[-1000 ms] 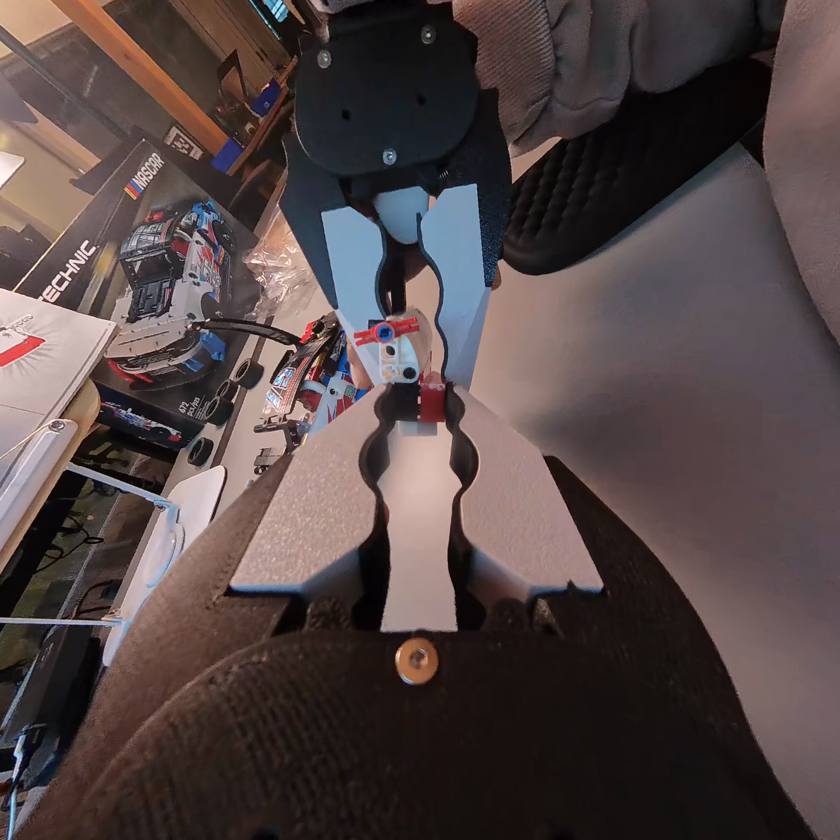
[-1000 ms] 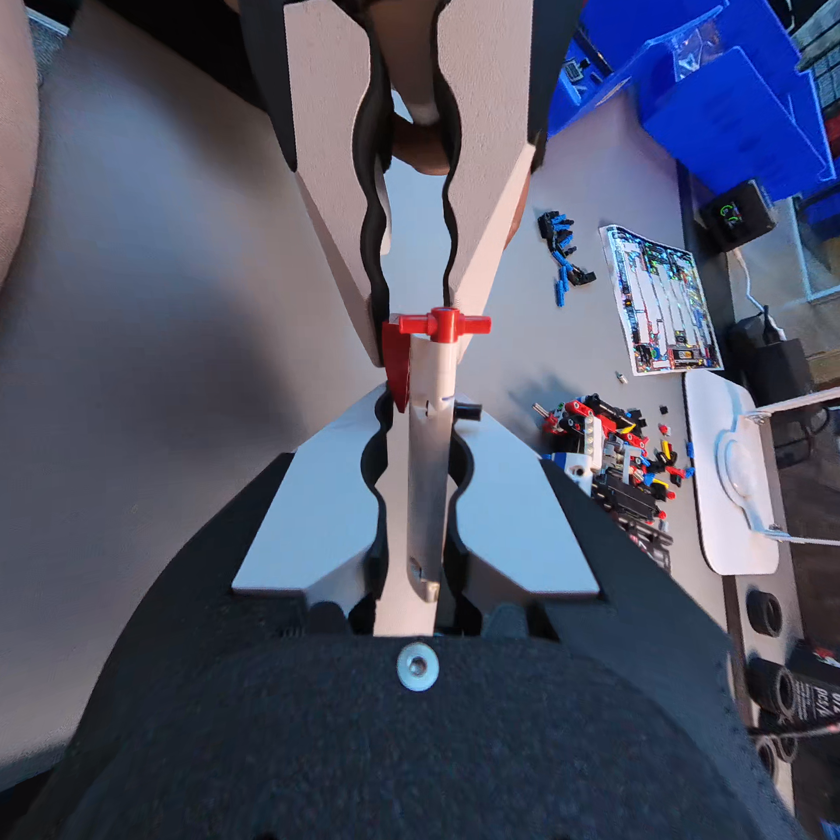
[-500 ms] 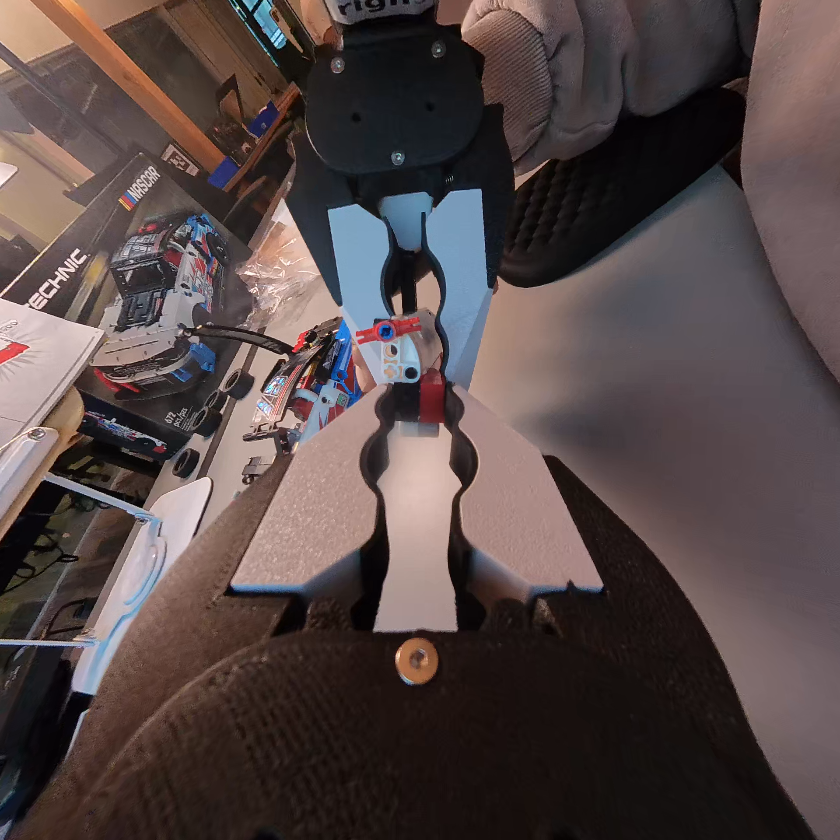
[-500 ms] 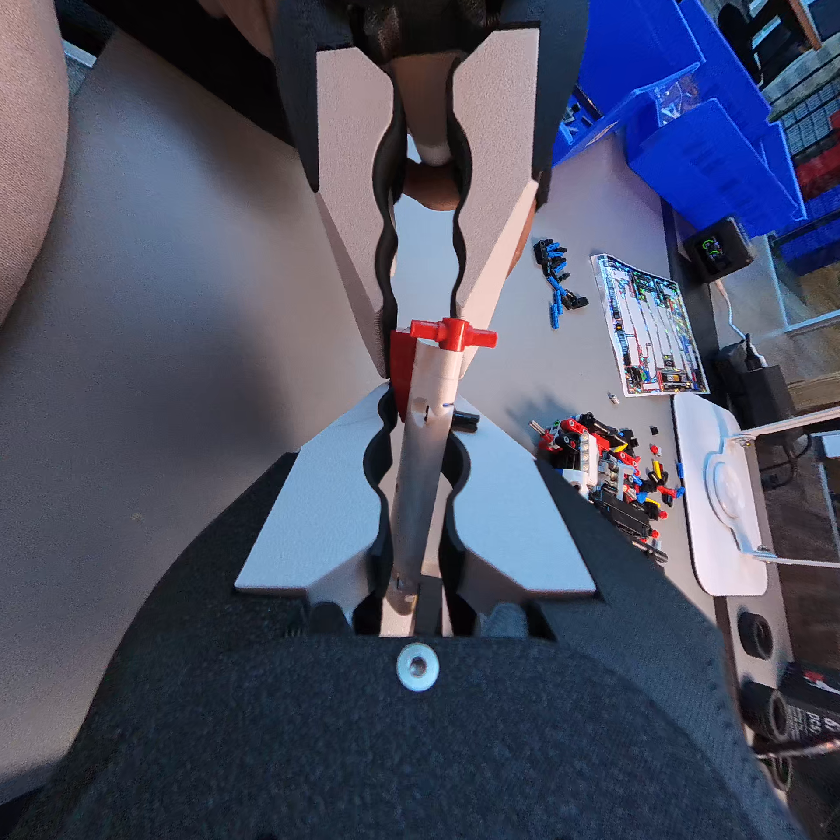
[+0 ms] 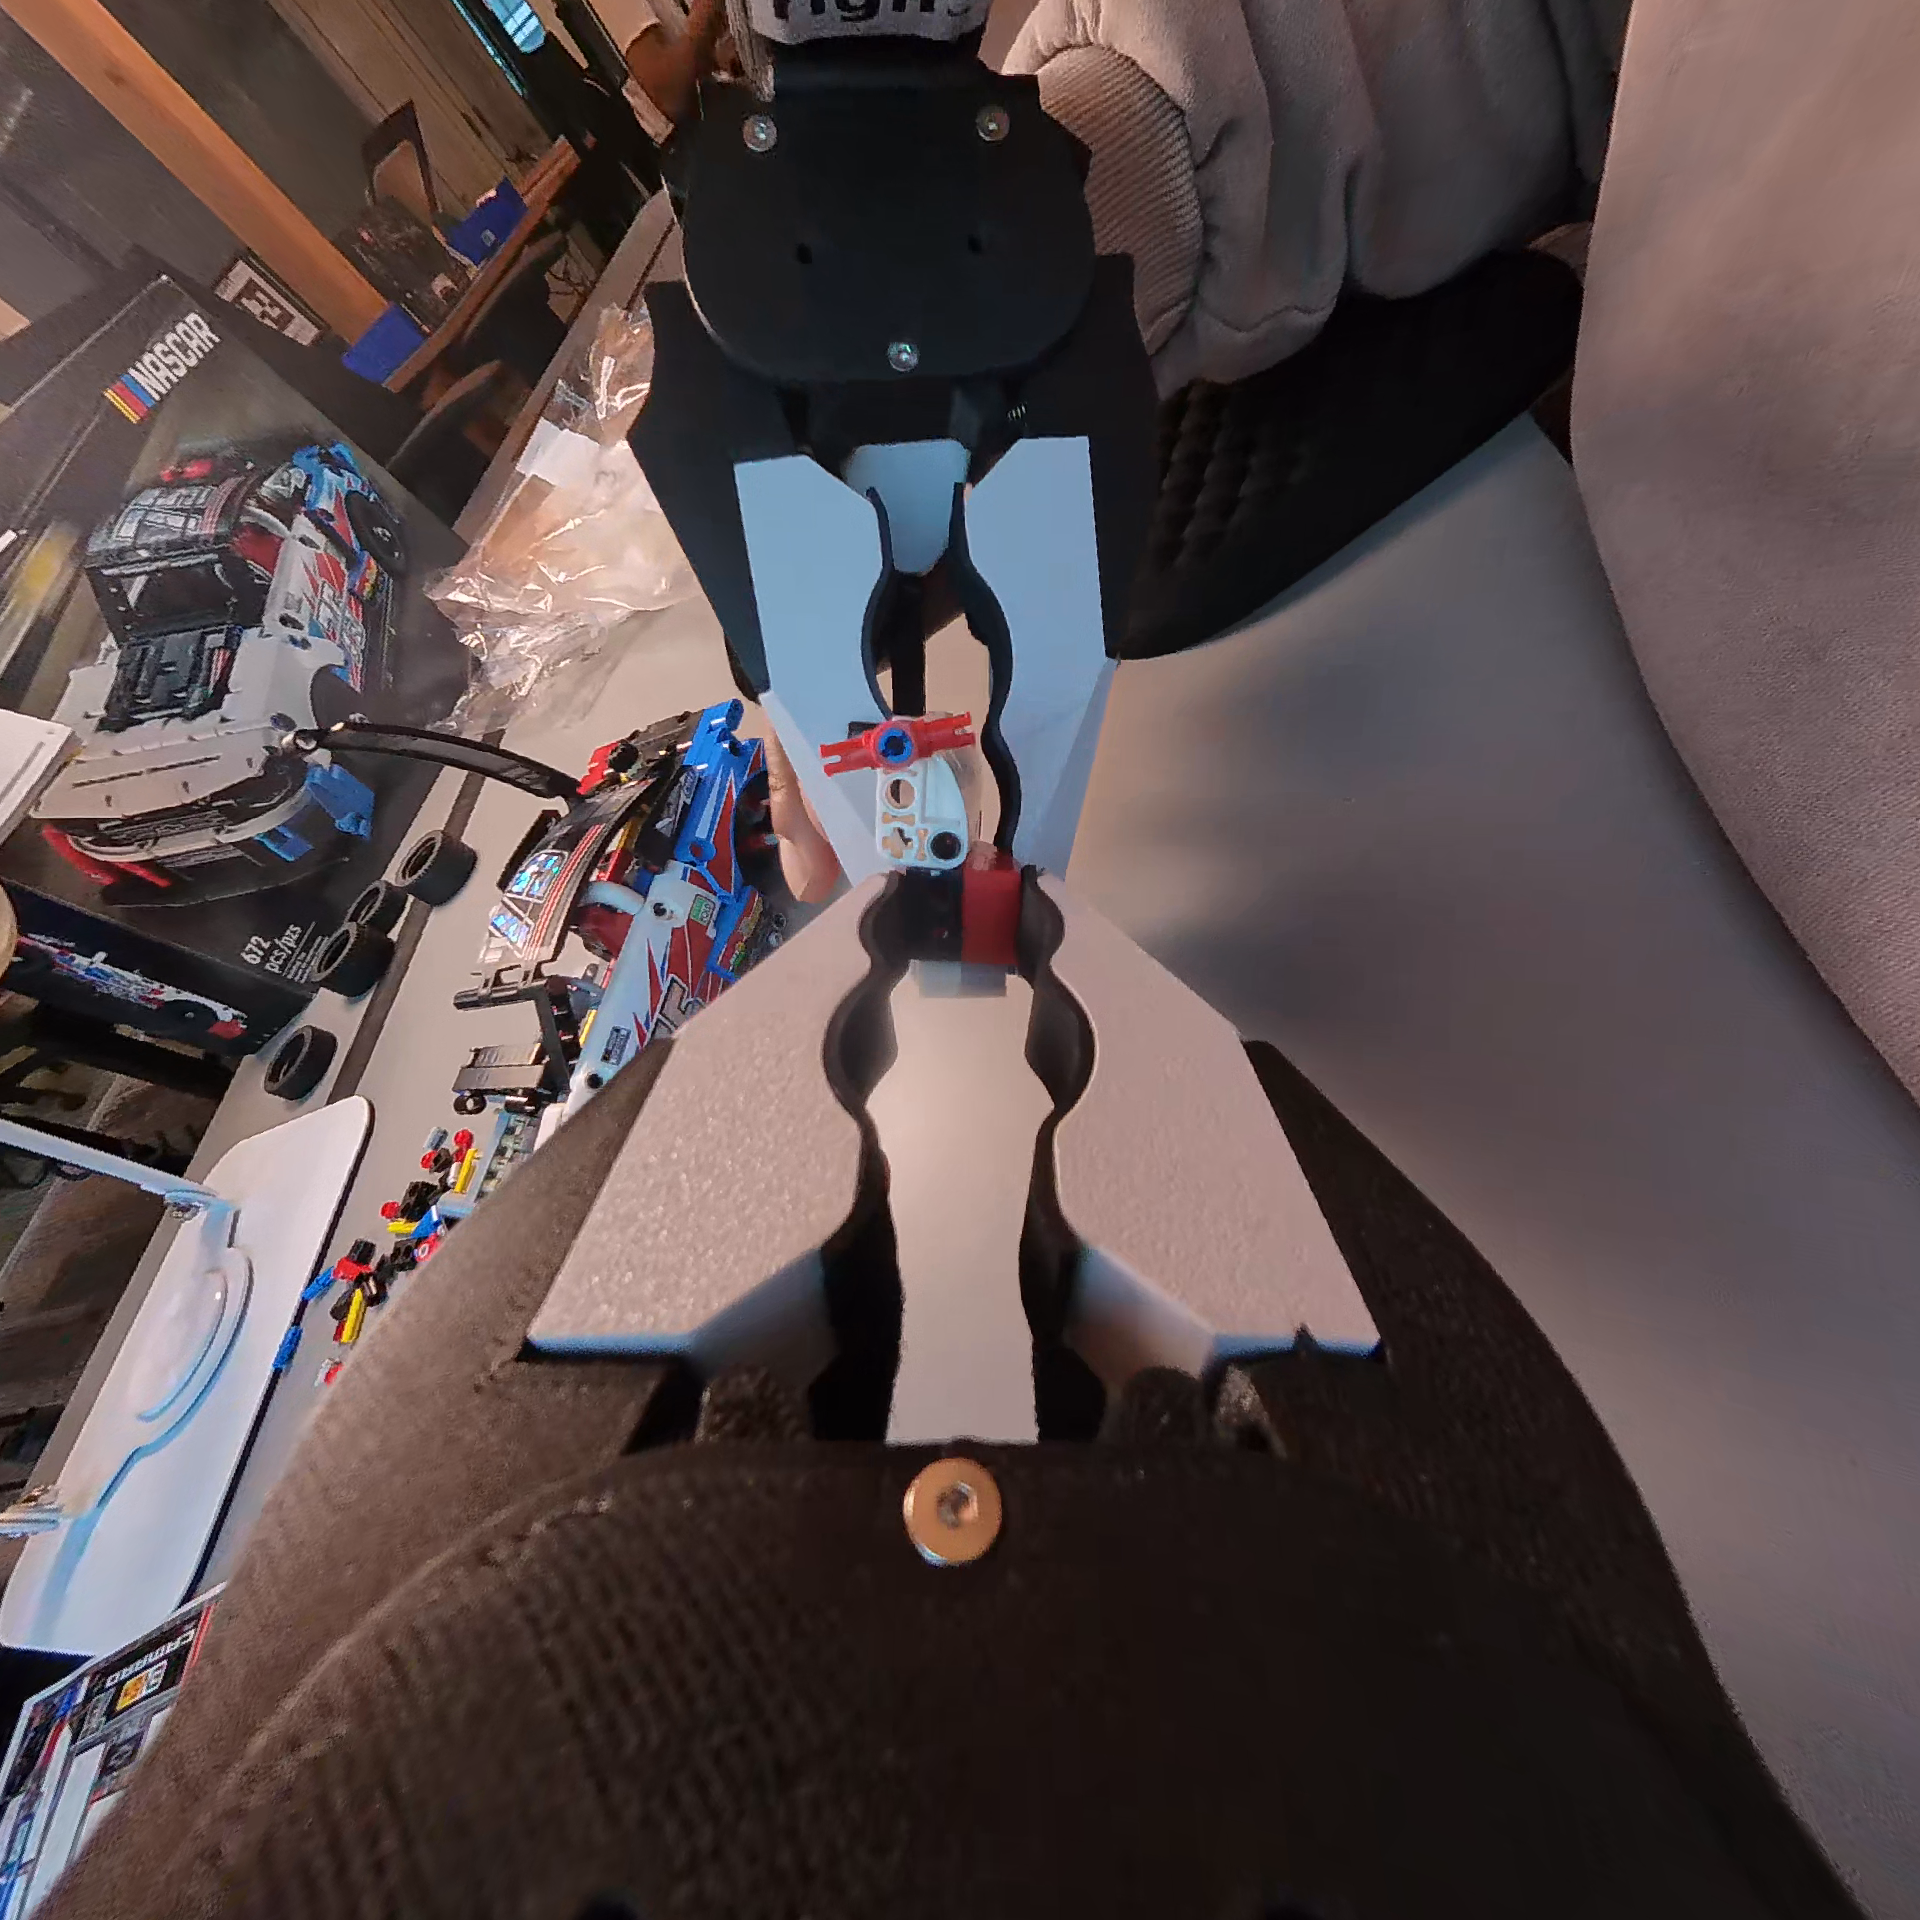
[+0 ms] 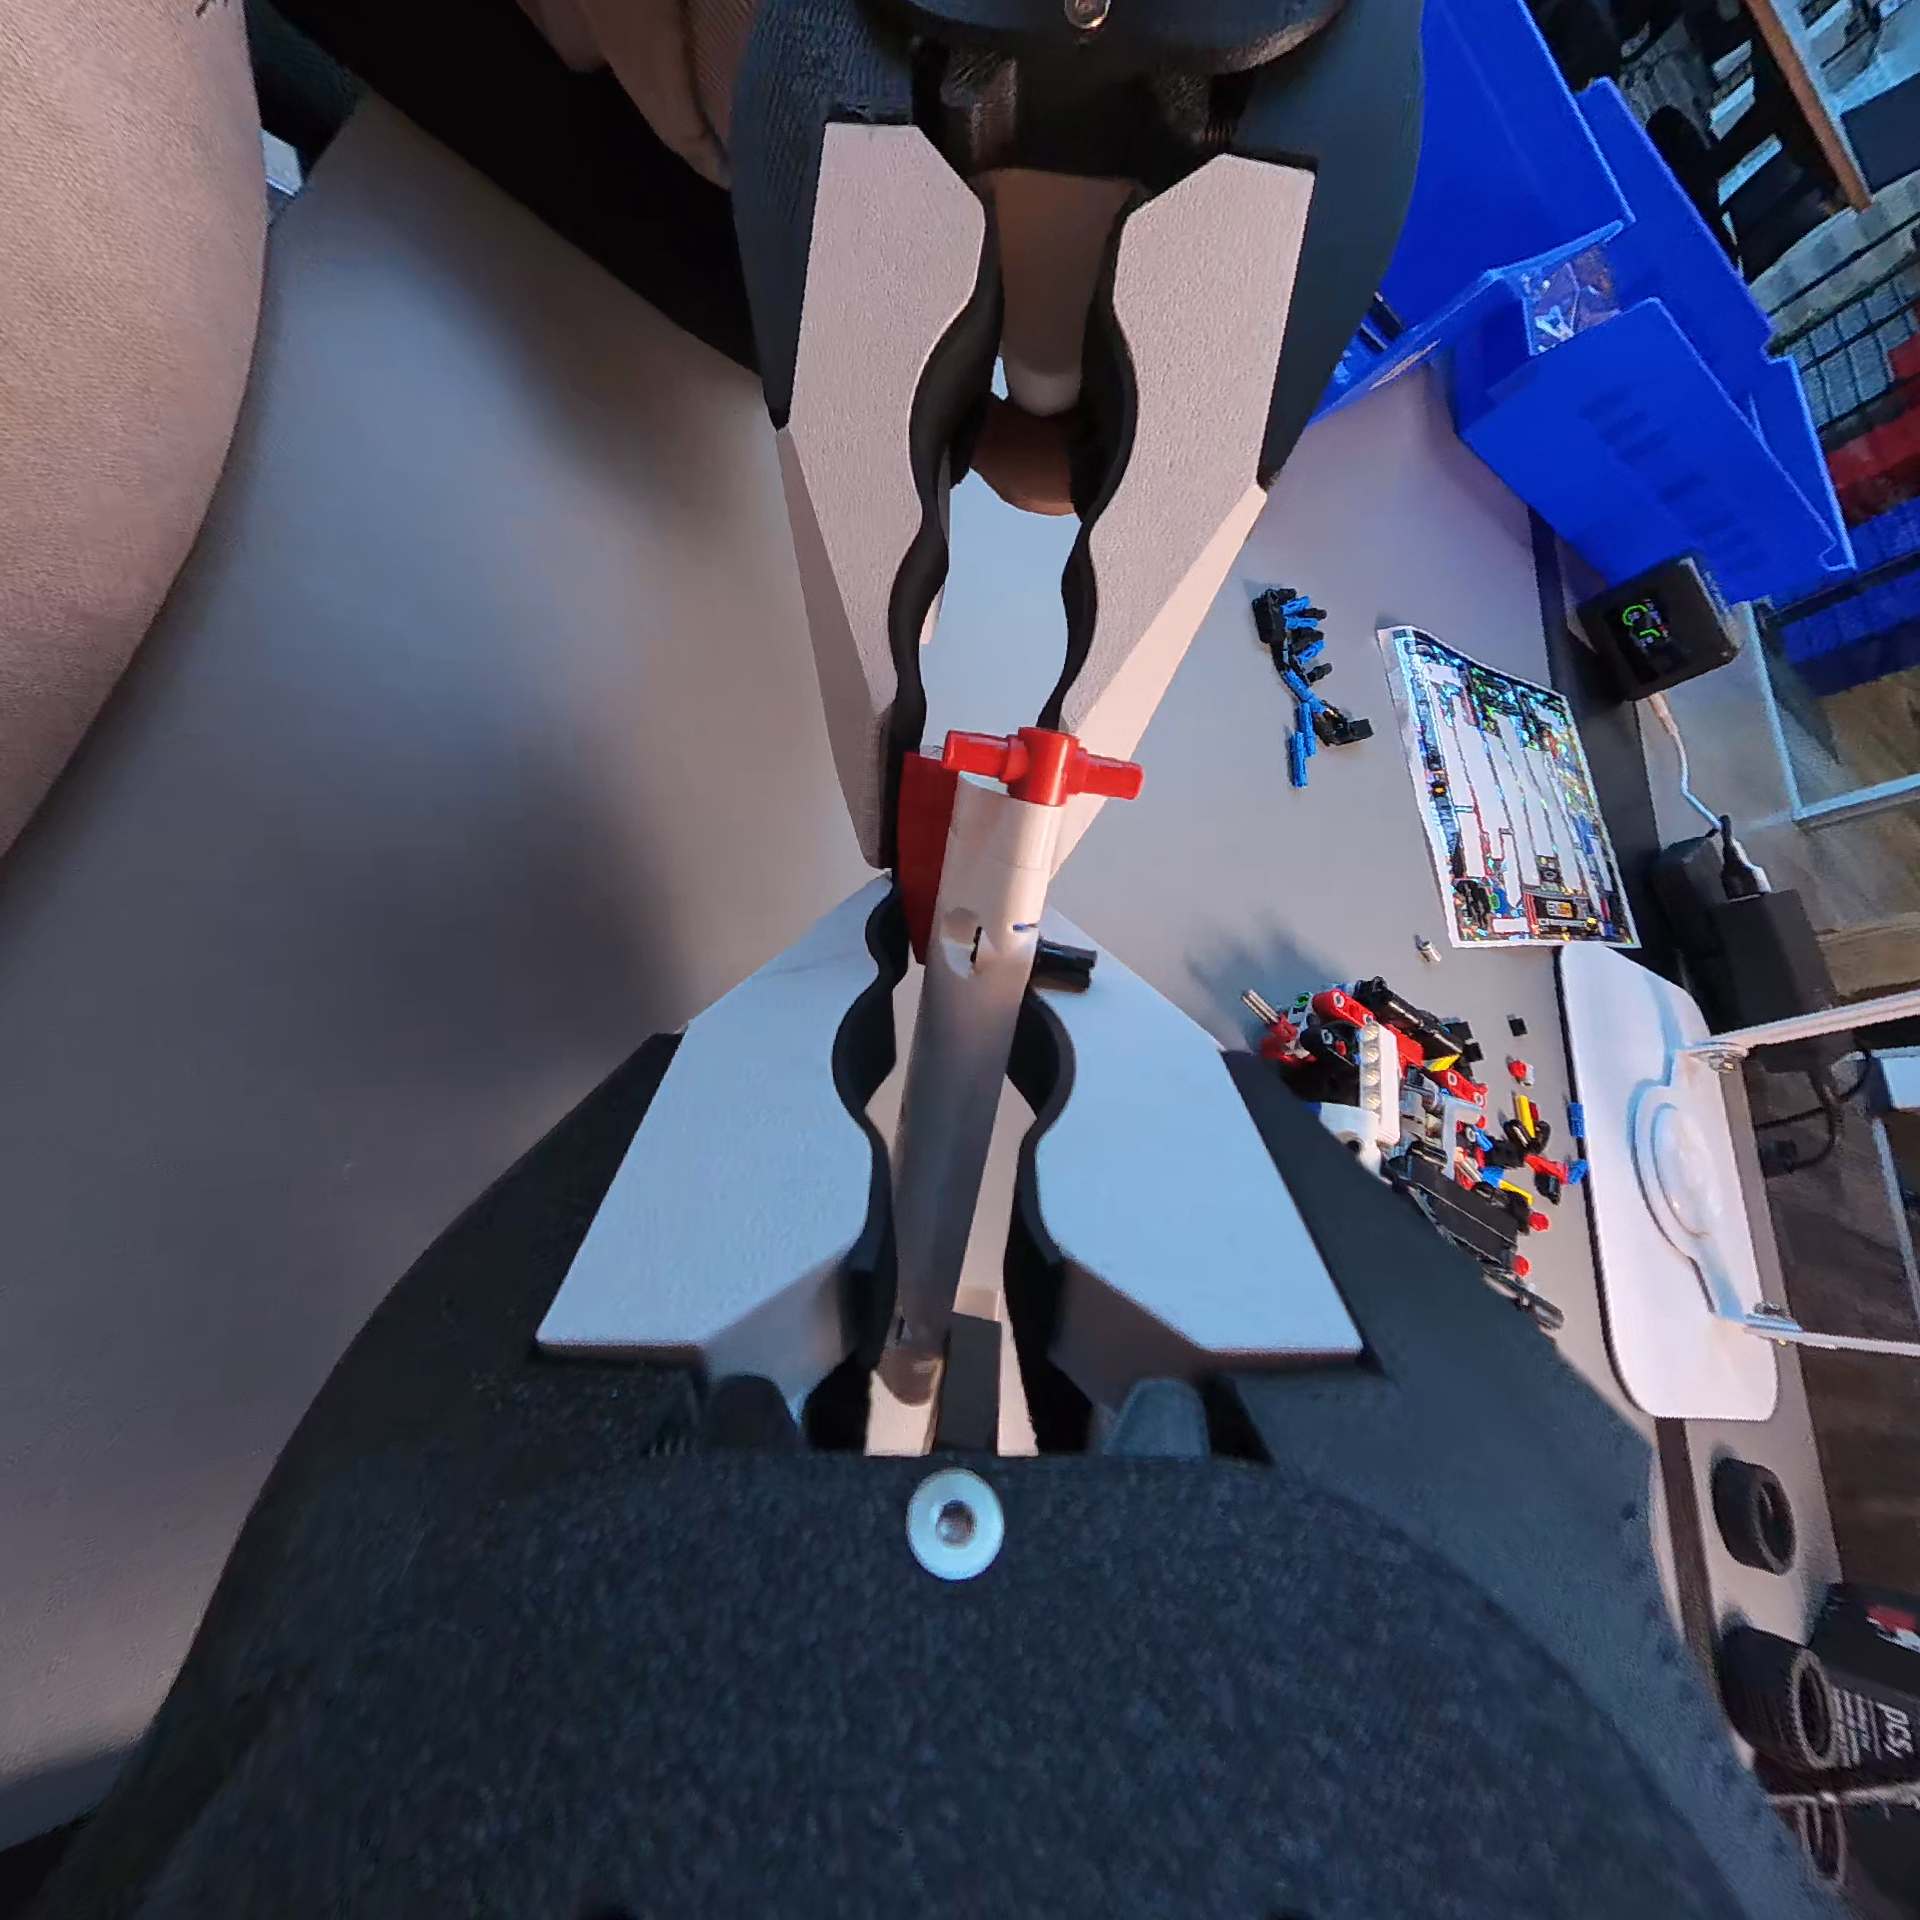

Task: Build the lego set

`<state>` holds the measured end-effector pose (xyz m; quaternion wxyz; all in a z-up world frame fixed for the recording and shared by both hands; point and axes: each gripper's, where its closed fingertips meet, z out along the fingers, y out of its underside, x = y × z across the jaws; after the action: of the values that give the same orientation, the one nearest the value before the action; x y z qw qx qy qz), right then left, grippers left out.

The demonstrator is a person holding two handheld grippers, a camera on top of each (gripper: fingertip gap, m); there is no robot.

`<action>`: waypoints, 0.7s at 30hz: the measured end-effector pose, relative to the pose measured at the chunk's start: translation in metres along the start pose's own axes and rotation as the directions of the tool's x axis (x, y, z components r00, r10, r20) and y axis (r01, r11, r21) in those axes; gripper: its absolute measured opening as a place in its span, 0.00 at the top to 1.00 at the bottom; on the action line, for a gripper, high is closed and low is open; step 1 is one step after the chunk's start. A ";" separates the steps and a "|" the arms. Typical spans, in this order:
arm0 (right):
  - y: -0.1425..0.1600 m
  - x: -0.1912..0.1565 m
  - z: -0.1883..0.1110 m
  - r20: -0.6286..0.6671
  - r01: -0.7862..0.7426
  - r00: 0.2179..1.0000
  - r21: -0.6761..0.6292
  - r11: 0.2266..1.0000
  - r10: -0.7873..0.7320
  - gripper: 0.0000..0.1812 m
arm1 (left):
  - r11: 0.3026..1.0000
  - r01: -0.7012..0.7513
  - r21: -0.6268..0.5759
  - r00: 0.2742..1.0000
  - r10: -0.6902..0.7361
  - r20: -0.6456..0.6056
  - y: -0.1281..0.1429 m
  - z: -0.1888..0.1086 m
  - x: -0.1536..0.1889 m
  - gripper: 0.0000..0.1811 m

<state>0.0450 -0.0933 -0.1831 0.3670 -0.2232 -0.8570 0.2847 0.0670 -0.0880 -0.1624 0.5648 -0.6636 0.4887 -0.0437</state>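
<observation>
Both grippers meet tip to tip over the grey table (image 5: 1403, 935) on one small Lego sub-assembly. My left gripper (image 5: 951, 909) is shut on its red block (image 5: 987, 914). My right gripper (image 6: 961, 940) is shut on a long white panel (image 6: 951, 1101) that runs back between its fingers and leans slightly right. A red cross-axle connector (image 6: 1039, 769) sits across the panel's far end. In the left wrist view the right gripper (image 5: 920, 769) comes in from the top, with the white piece (image 5: 920, 821) and the red connector (image 5: 894, 743) between its tips.
A partly built car (image 5: 644, 894), the set's box (image 5: 208, 623), loose tyres (image 5: 436, 862), a plastic bag (image 5: 561, 561) and small parts (image 5: 416, 1236) lie left. A parts pile (image 6: 1423, 1122), sticker sheet (image 6: 1507, 810), blue pins (image 6: 1299, 675), blue bins (image 6: 1621, 395) and a white stand base (image 6: 1662, 1195) lie right. The tips of both grippers are at nearly the same place. The partly built car (image 5: 644, 894) is about 15 cm from both grippers' fingertips.
Both grippers have kept their hold and stayed joined. The pair has tilted, so more of the table shows in both views. The white panel now leans further right in the right gripper.
</observation>
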 end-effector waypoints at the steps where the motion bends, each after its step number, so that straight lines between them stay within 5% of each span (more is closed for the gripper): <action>1: 0.001 0.001 0.000 -0.008 -0.003 1.000 -0.003 1.000 0.003 0.93 | 1.000 -0.002 -0.006 1.000 0.002 0.006 0.001 0.000 -0.001 0.90; 12: -0.002 0.020 -0.018 -0.066 -0.061 0.996 0.047 0.997 0.064 0.90 | 1.000 0.022 0.012 0.996 -0.023 0.089 0.000 -0.003 -0.015 0.90; 21: -0.005 0.006 -0.016 0.030 -0.066 0.998 0.110 0.992 0.063 0.95 | 0.992 0.117 0.046 0.993 -0.116 -0.030 -0.003 -0.004 -0.003 0.89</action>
<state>0.0529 -0.0880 -0.1677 0.3583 -0.2262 -0.8369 0.3465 0.0647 -0.0894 -0.1577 0.5702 -0.6768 0.4554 -0.0971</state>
